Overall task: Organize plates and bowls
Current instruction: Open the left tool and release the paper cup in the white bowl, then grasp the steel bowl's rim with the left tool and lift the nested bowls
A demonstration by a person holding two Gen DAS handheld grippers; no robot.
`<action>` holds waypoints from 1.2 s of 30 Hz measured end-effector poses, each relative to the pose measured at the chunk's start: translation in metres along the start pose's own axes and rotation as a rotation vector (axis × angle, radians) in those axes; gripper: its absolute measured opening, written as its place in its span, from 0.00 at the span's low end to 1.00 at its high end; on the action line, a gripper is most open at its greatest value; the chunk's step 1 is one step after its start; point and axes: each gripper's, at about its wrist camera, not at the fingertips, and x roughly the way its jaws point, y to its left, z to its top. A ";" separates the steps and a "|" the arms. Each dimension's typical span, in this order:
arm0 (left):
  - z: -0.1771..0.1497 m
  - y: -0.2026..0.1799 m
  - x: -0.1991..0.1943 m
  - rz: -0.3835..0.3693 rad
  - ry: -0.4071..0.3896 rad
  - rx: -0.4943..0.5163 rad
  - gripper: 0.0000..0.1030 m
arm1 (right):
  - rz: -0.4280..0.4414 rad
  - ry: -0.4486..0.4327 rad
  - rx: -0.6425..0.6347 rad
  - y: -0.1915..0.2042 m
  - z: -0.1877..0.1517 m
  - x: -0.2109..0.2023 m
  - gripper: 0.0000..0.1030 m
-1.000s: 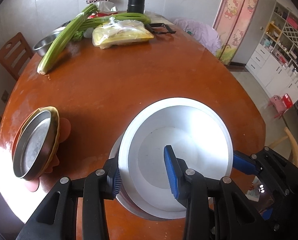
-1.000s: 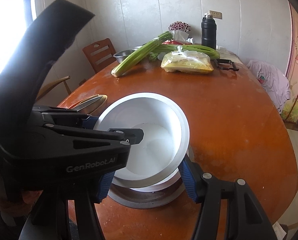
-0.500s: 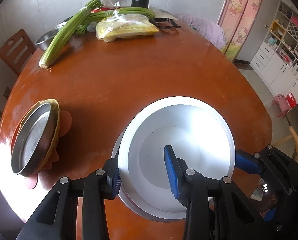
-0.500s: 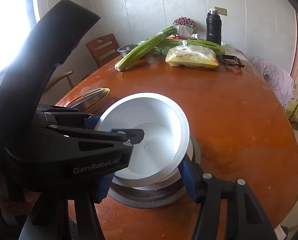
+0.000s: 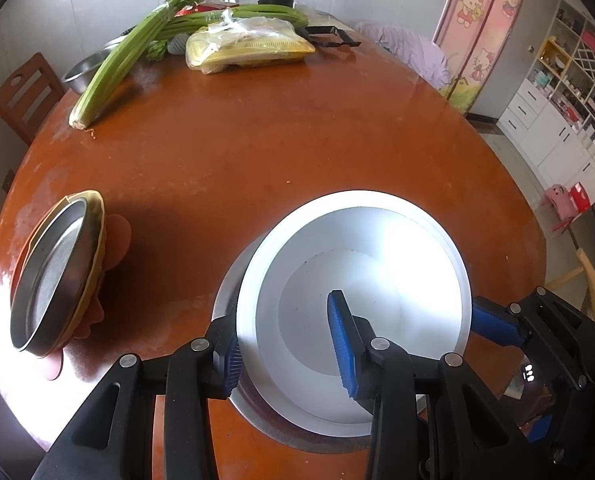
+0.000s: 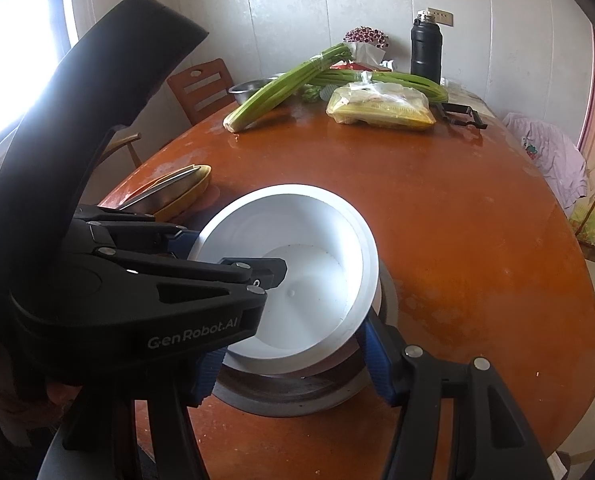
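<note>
White bowl (image 5: 377, 264), glossy, clamped by left hand-held gripper (image 5: 287, 350); right's (image 6: 293, 354) grip unclear.

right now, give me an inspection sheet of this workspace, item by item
surface: round brown table, glossy, mostly bare in the middle
job's things: white bowl over a steel basin; steel plate stacked on a yellow dish at the left edge
clutter: celery, bagged food, black flask, steel bowl at the far side
grippers: left gripper shut on the white bowl's near rim; right gripper straddles the bowl's other side, contact unclear
cables: nothing seen
surroundings: wooden chair, white shelving, lilac cloth
</note>
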 end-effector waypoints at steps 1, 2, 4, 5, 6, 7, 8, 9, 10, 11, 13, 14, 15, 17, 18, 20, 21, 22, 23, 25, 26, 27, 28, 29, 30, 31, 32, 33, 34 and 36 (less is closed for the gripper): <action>0.000 0.000 0.001 -0.002 0.001 -0.001 0.38 | -0.002 0.000 0.000 0.000 0.000 0.000 0.59; 0.000 0.001 0.001 -0.004 0.002 -0.001 0.38 | -0.002 0.000 -0.001 0.000 0.000 0.000 0.59; 0.001 0.001 0.002 -0.005 0.000 -0.001 0.39 | -0.002 0.001 0.000 -0.001 -0.001 0.000 0.59; 0.001 0.001 0.002 -0.003 0.000 -0.001 0.40 | -0.003 0.001 -0.001 -0.001 -0.001 0.000 0.59; 0.001 0.001 0.002 -0.005 0.000 -0.002 0.40 | -0.003 0.001 -0.001 -0.002 -0.001 0.000 0.59; 0.000 0.002 0.002 -0.006 -0.001 -0.002 0.40 | -0.005 0.000 -0.002 -0.002 -0.001 0.000 0.59; 0.001 0.002 0.002 -0.006 -0.001 -0.002 0.40 | -0.008 -0.001 -0.004 -0.002 -0.001 0.000 0.59; 0.001 0.002 0.002 -0.005 -0.002 -0.002 0.40 | -0.009 -0.001 -0.006 -0.002 -0.001 0.000 0.60; 0.001 0.002 0.002 -0.005 -0.003 -0.002 0.40 | -0.011 -0.003 -0.009 -0.002 -0.001 0.000 0.60; 0.000 0.002 0.002 -0.005 -0.004 -0.005 0.40 | -0.014 -0.004 -0.012 -0.001 -0.002 -0.001 0.61; 0.000 0.003 0.001 0.000 -0.010 -0.006 0.40 | -0.020 -0.009 -0.017 0.000 -0.002 -0.003 0.62; 0.000 0.003 0.000 0.010 -0.016 -0.007 0.40 | -0.024 -0.012 -0.019 0.000 -0.002 -0.004 0.63; 0.000 0.004 -0.001 0.014 -0.019 -0.008 0.40 | -0.028 -0.015 -0.020 0.000 -0.002 -0.004 0.63; 0.000 0.007 -0.003 0.017 -0.024 -0.016 0.40 | -0.042 -0.019 -0.021 -0.001 -0.002 -0.006 0.63; 0.000 0.009 -0.004 0.017 -0.024 -0.017 0.40 | -0.057 -0.023 -0.019 -0.002 -0.002 -0.006 0.63; 0.000 0.012 -0.006 0.009 -0.031 -0.029 0.40 | -0.071 -0.029 -0.017 -0.004 -0.001 -0.008 0.64; 0.000 0.013 -0.008 0.011 -0.035 -0.028 0.40 | -0.072 -0.033 -0.013 -0.005 -0.001 -0.009 0.64; 0.000 0.014 -0.009 0.013 -0.038 -0.027 0.40 | -0.074 -0.036 -0.010 -0.006 0.000 -0.010 0.64; 0.000 0.015 -0.009 0.016 -0.038 -0.029 0.40 | -0.079 -0.041 -0.006 -0.008 0.000 -0.012 0.64; -0.001 0.017 -0.010 0.015 -0.038 -0.030 0.40 | -0.083 -0.050 0.000 -0.009 0.001 -0.015 0.64; -0.001 0.018 -0.011 0.014 -0.039 -0.032 0.40 | -0.085 -0.056 0.004 -0.010 0.001 -0.017 0.64; -0.002 0.018 -0.012 0.015 -0.041 -0.034 0.40 | -0.086 -0.064 0.008 -0.011 0.002 -0.019 0.64; -0.003 0.019 -0.013 0.014 -0.043 -0.033 0.40 | -0.088 -0.070 0.012 -0.012 0.002 -0.022 0.65; -0.004 0.019 -0.015 0.013 -0.045 -0.034 0.40 | -0.091 -0.074 0.015 -0.014 0.003 -0.023 0.65; -0.004 0.020 -0.017 0.012 -0.049 -0.039 0.40 | -0.092 -0.078 0.019 -0.015 0.003 -0.025 0.65; -0.004 0.021 -0.019 0.010 -0.054 -0.041 0.40 | -0.094 -0.081 0.022 -0.016 0.003 -0.026 0.65; -0.005 0.022 -0.022 0.007 -0.062 -0.045 0.40 | -0.097 -0.085 0.028 -0.018 0.004 -0.028 0.66; -0.005 0.024 -0.025 0.005 -0.069 -0.048 0.40 | -0.099 -0.089 0.033 -0.019 0.004 -0.029 0.66; -0.005 0.025 -0.028 0.005 -0.076 -0.053 0.41 | -0.100 -0.091 0.041 -0.022 0.004 -0.030 0.66; -0.006 0.028 -0.030 0.001 -0.083 -0.063 0.41 | -0.102 -0.095 0.051 -0.025 0.005 -0.032 0.66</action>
